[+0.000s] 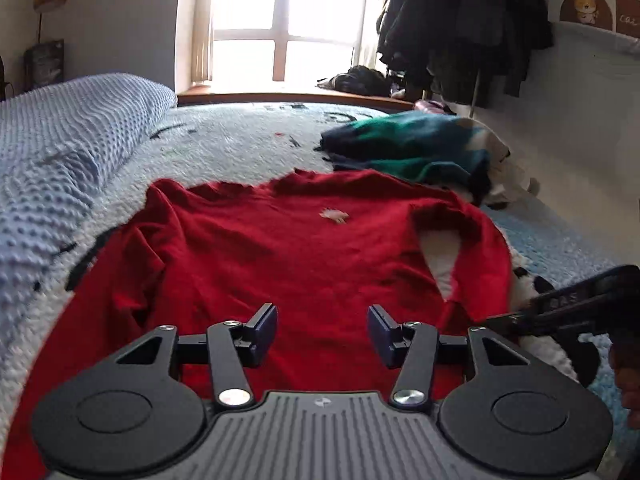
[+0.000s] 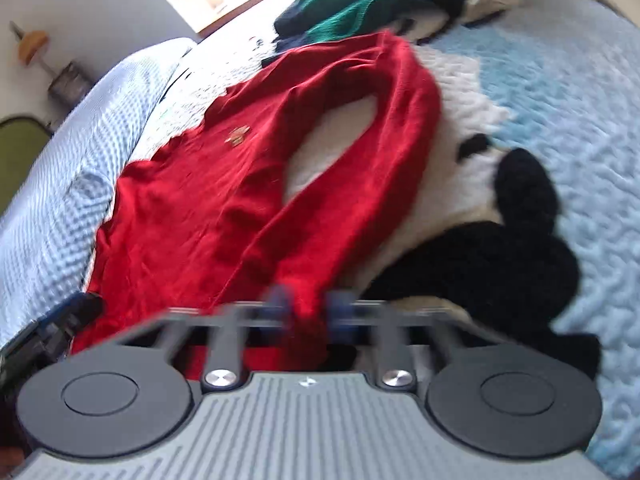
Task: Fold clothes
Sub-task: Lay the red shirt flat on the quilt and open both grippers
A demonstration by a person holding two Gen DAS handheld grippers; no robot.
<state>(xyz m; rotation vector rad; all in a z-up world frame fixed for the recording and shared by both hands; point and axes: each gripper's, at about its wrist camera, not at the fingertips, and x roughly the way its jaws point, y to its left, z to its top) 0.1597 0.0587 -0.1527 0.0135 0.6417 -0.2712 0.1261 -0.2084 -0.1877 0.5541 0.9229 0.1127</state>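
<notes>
A red long-sleeved top (image 1: 280,248) lies spread on the bed, with a small pale emblem (image 1: 334,215) on its chest. My left gripper (image 1: 322,328) hovers open over the near part of the top, nothing between its fingers. In the right wrist view the same red top (image 2: 224,200) stretches away, its sleeve (image 2: 380,128) looping along the right side. My right gripper (image 2: 308,308) is shut on the red sleeve end, red cloth pinched between its blurred blue pads. The right gripper also shows at the right edge of the left wrist view (image 1: 576,308).
The bed has a pale blue and white cover with a black cartoon pattern (image 2: 512,240). A blue textured pillow (image 1: 68,144) lies left. A green and dark pile of clothes (image 1: 416,148) sits beyond the top. Dark coats (image 1: 464,28) hang near the window.
</notes>
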